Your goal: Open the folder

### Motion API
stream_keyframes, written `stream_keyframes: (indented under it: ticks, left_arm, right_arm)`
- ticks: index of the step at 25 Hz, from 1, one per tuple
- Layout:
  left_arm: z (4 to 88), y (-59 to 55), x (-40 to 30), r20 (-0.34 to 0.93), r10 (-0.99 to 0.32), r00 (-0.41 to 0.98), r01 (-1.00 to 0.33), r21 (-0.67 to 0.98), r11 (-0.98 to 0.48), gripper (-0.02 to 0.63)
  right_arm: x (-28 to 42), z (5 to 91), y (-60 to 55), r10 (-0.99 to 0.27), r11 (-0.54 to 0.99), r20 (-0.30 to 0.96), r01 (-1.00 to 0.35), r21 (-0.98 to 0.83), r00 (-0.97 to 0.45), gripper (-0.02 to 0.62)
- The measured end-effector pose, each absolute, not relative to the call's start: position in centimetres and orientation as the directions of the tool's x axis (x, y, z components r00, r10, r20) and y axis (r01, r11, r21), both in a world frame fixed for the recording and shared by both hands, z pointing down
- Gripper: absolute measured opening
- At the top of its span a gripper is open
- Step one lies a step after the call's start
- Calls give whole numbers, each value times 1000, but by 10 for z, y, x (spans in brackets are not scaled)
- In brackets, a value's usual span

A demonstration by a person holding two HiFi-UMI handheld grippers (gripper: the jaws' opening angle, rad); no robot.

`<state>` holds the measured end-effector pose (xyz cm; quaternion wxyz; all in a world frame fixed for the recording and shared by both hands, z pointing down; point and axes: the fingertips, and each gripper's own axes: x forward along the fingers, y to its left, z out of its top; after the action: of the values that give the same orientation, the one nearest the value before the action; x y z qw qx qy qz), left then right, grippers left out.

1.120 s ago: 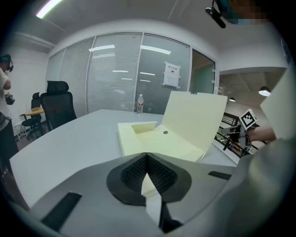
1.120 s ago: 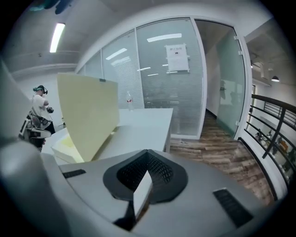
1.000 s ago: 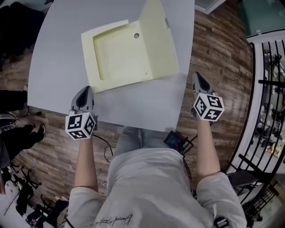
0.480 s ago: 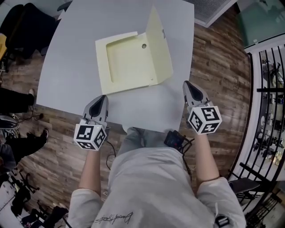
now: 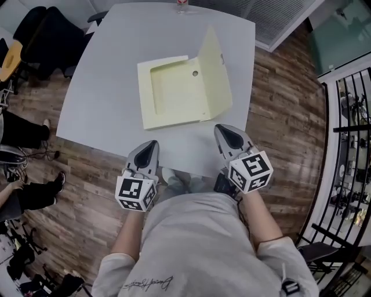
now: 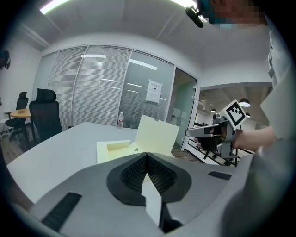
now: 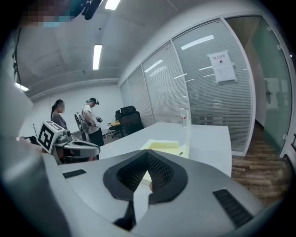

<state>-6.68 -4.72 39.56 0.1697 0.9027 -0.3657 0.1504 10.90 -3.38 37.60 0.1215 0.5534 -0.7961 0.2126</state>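
A pale yellow folder [image 5: 174, 96] lies open on the grey table [image 5: 104, 87]. Its lid [image 5: 215, 69] stands up along the right side, and the tray shows a small round stud. My left gripper [image 5: 149, 145] hangs over the table's near edge, shut and empty, well short of the folder. To its right, my right gripper [image 5: 223, 130] is also shut with nothing in it. In the left gripper view the folder [image 6: 118, 147] lies beyond the closed jaws [image 6: 147, 155], with its lid [image 6: 157, 134] upright. The right gripper view shows the folder [image 7: 164, 147] past its closed jaws [image 7: 148, 155].
A water bottle [image 5: 182, 6] stands at the table's far edge. Black office chairs [image 5: 35, 35] sit at the far left. People stand on the wood floor at the left [image 5: 17, 133]. A black metal railing [image 5: 348, 116] runs along the right. Glass partitions [image 6: 101, 88] close the room behind the table.
Both grippers have drawn back from the folder toward the person's body, risen and come closer together. The folder stays open with its lid up.
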Motion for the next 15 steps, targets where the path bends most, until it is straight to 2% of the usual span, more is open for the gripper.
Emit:
stream_keyframes:
  ticks: [7, 15]
  left_arm:
    - [390, -18, -50, 388, -582, 715, -682, 204, -702, 9]
    - [376, -20, -41, 363, -585, 726, -671, 186, -718, 9]
  right_arm:
    - [55, 375, -15, -788, 391, 413, -889, -237, -457, 21]
    - [36, 372, -8, -748, 460, 413, -854, -244, -520, 21]
